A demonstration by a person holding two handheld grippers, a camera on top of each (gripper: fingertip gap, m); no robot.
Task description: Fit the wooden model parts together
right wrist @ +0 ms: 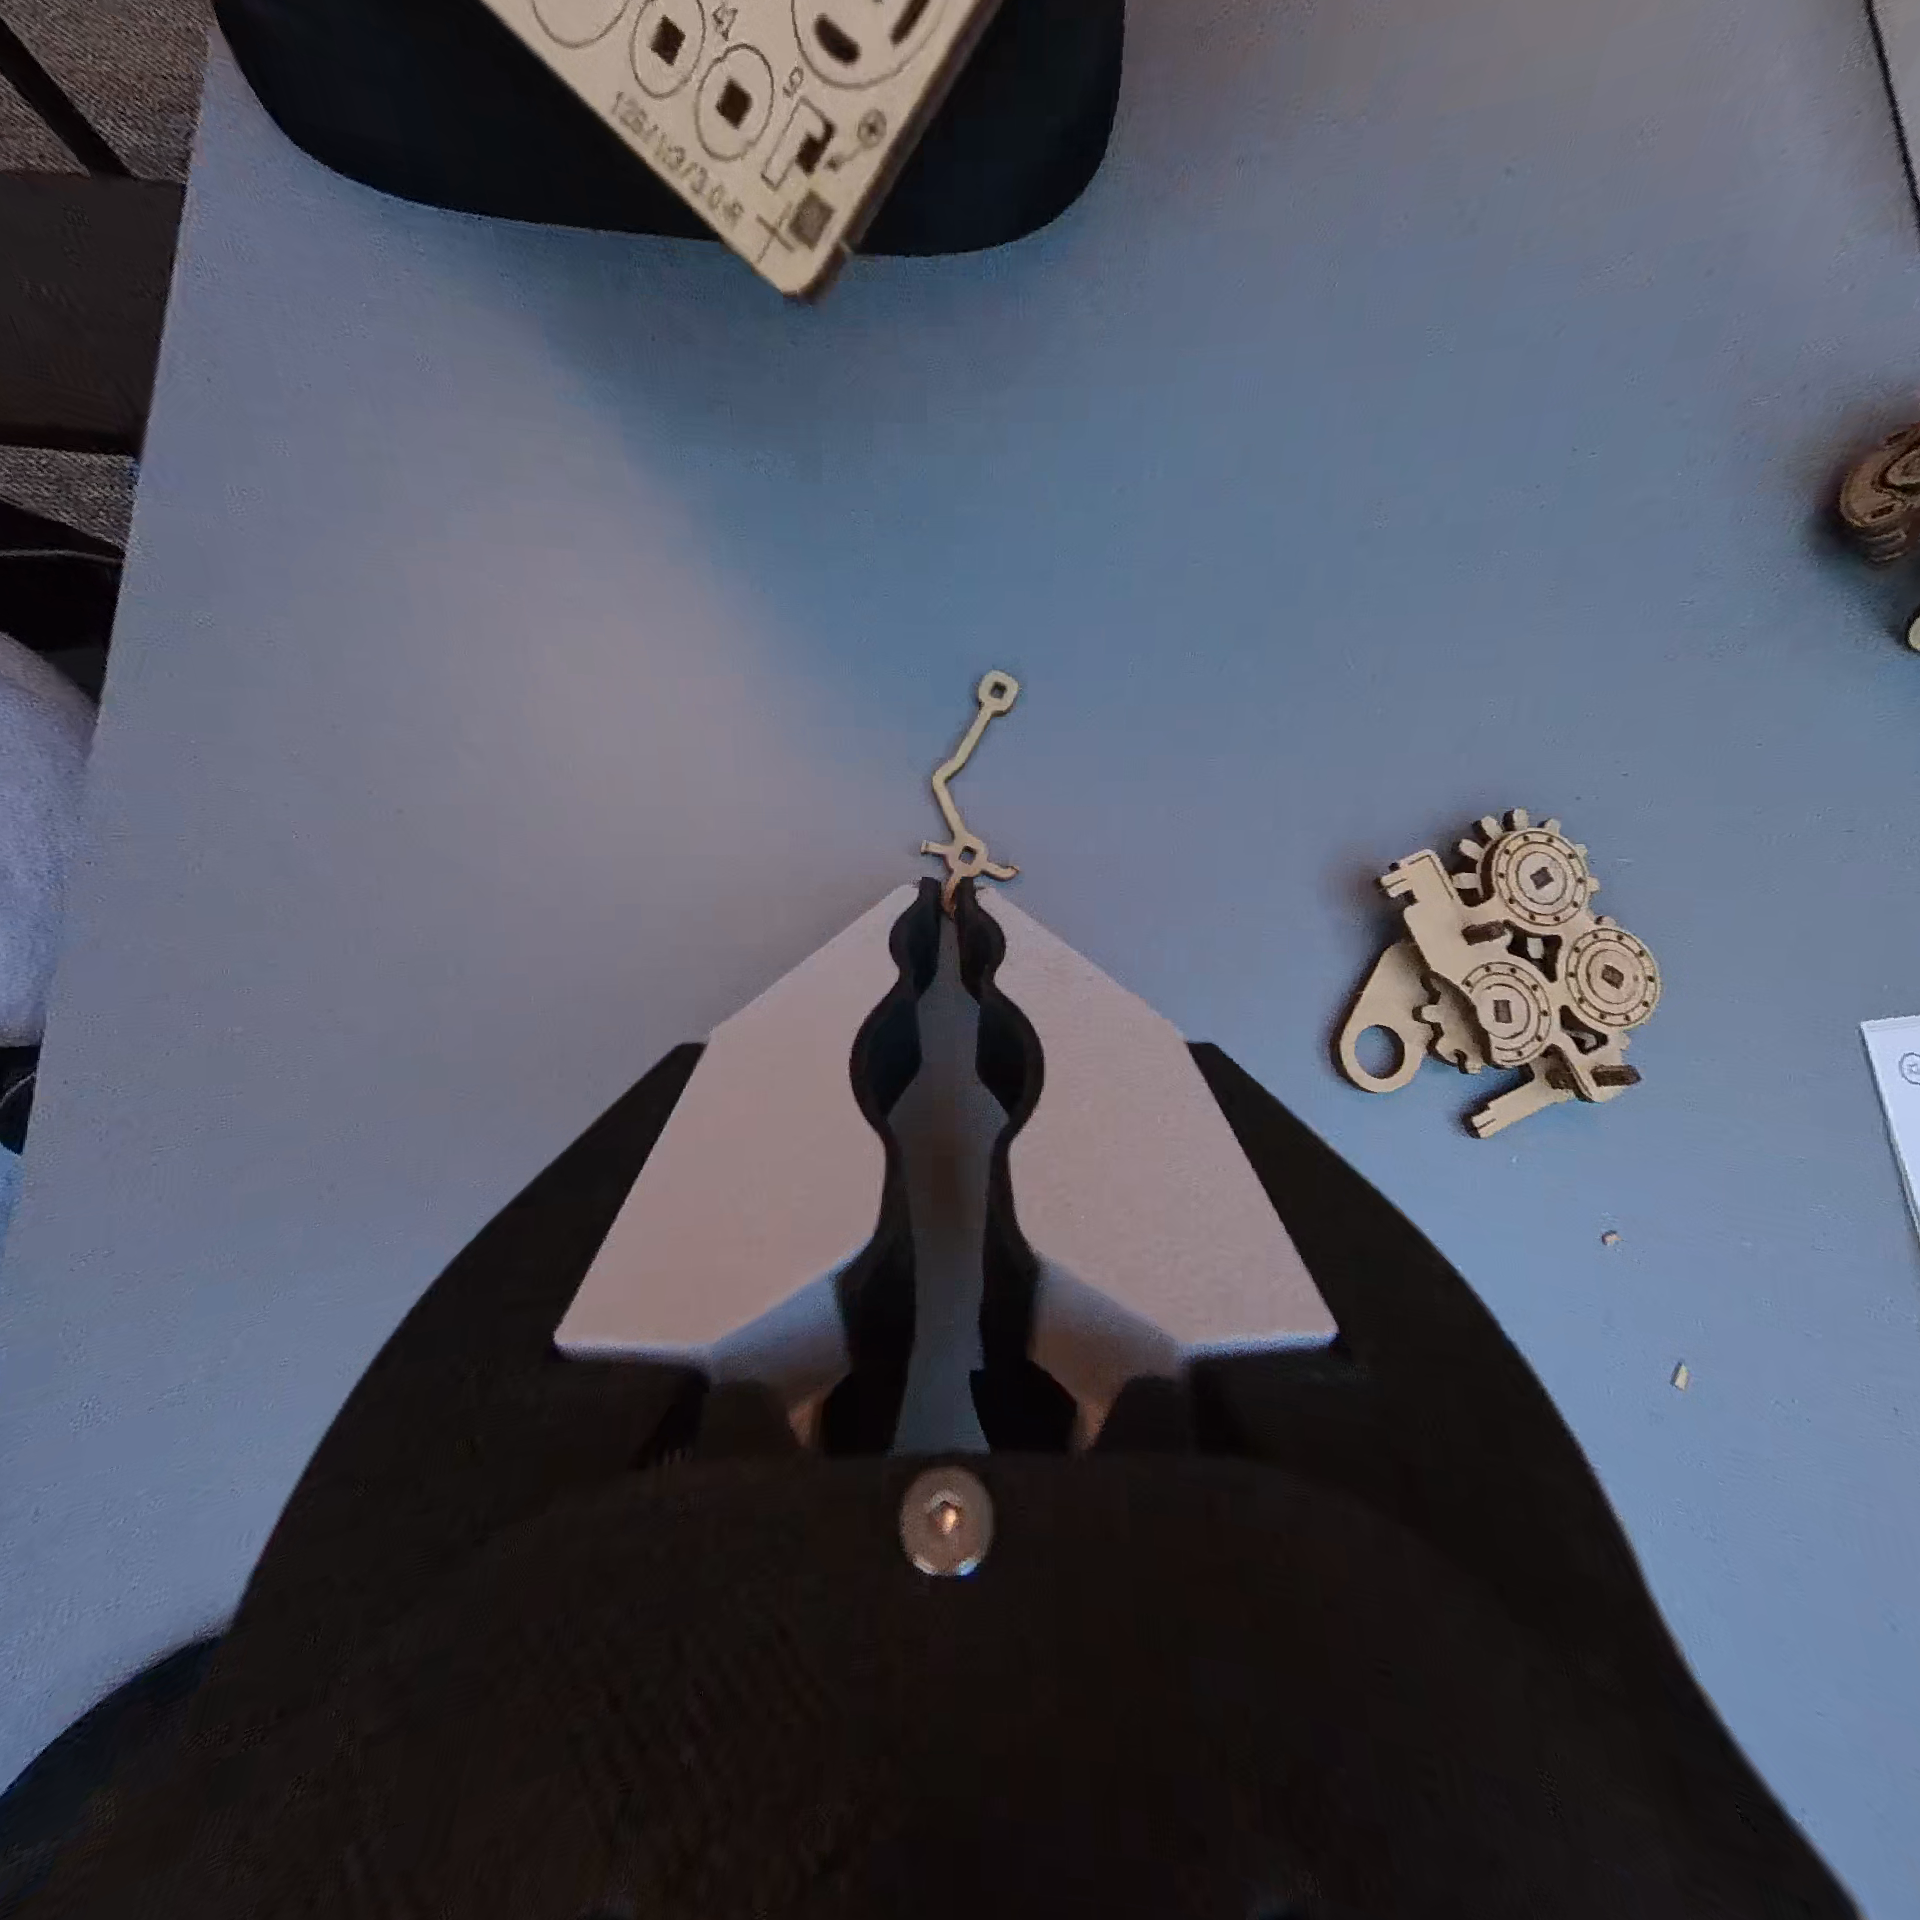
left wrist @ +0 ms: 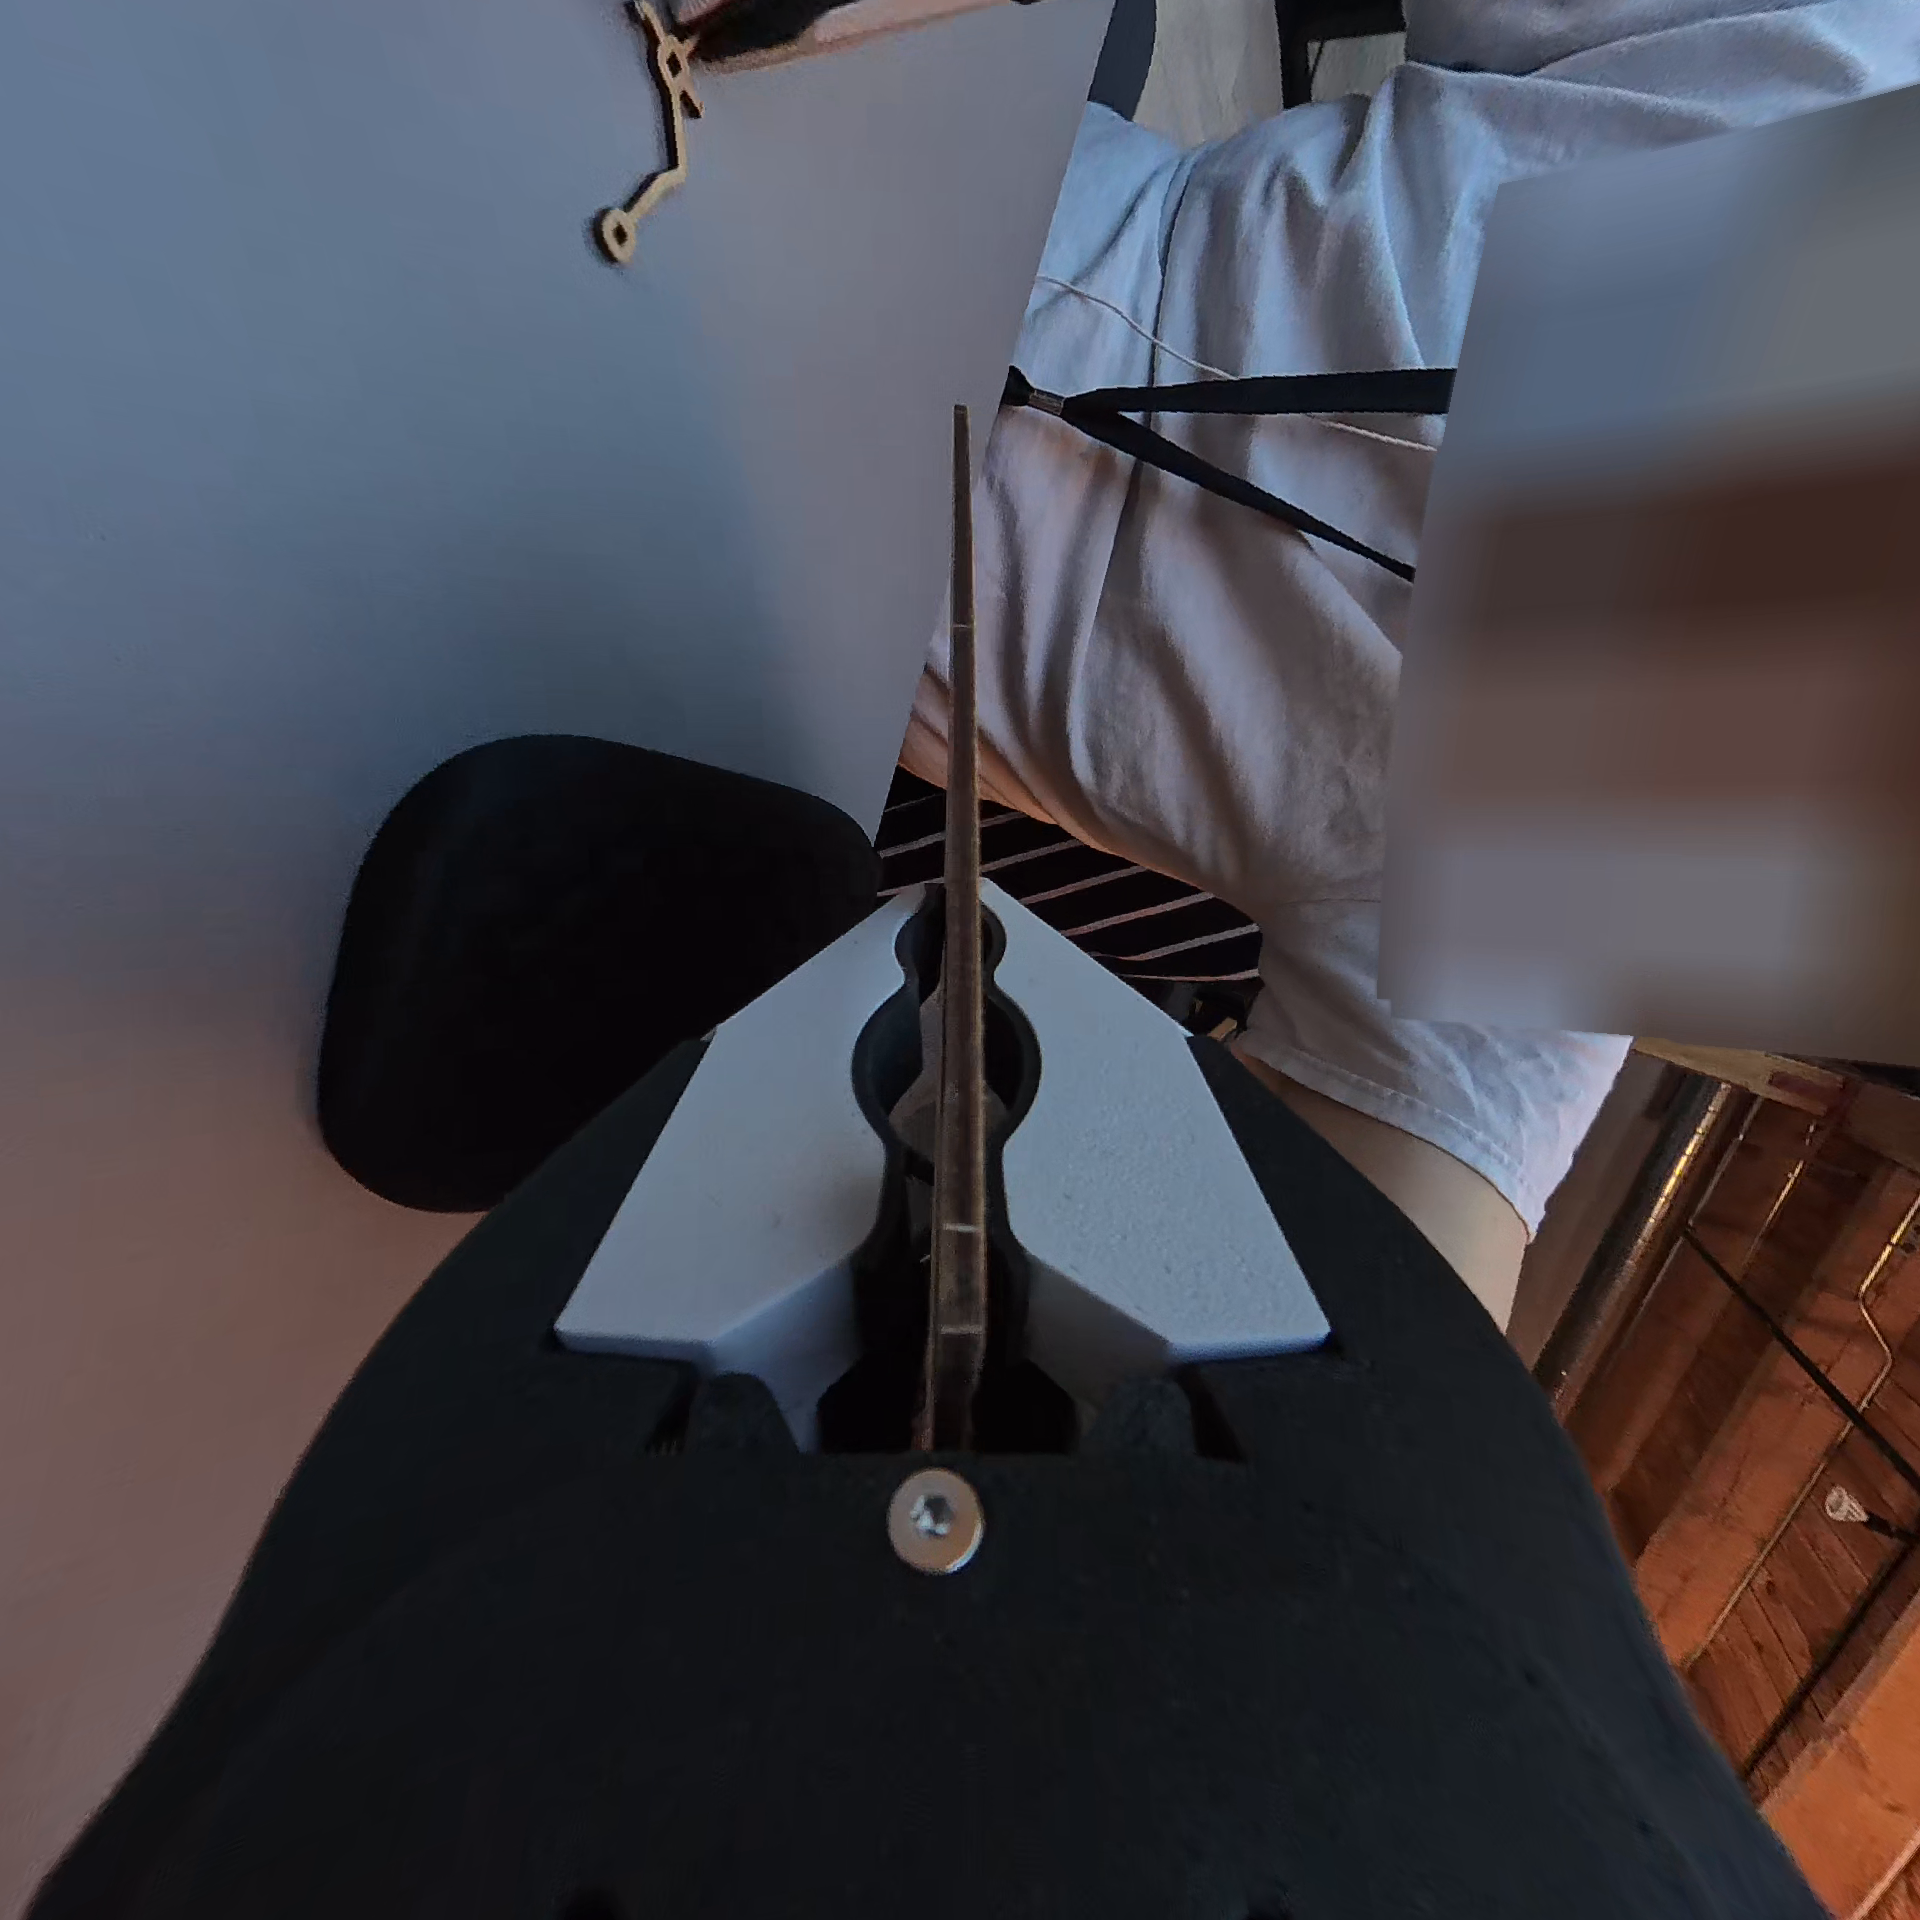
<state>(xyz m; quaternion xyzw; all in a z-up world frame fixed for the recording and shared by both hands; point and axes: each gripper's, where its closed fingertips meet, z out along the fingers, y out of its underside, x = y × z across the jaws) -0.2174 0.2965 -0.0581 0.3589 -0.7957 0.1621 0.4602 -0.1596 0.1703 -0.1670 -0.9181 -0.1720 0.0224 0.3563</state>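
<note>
My left gripper [left wrist: 951, 914] is shut on a thin wooden parts sheet [left wrist: 961, 675]. I see the sheet edge-on; it stands straight out from between the pads. The right wrist view shows its flat face with cut-out parts at the top [right wrist: 769, 125]. My right gripper [right wrist: 948, 894] is low over the blue-grey table [right wrist: 520, 623]. Its fingertips are shut on the tail of a thin wooden lever piece [right wrist: 961, 790] with a square-holed eye at its far end. The lever also shows in the left wrist view at the top left [left wrist: 655, 156].
A built wooden gear assembly [right wrist: 1496, 987] lies right of my right gripper. Another wooden part [right wrist: 1886, 499] and a white paper [right wrist: 1896, 1122] sit at the right edge. A black rounded pad [left wrist: 582, 966] lies on the table. A person in a white shirt [left wrist: 1195, 623] is beyond the table edge.
</note>
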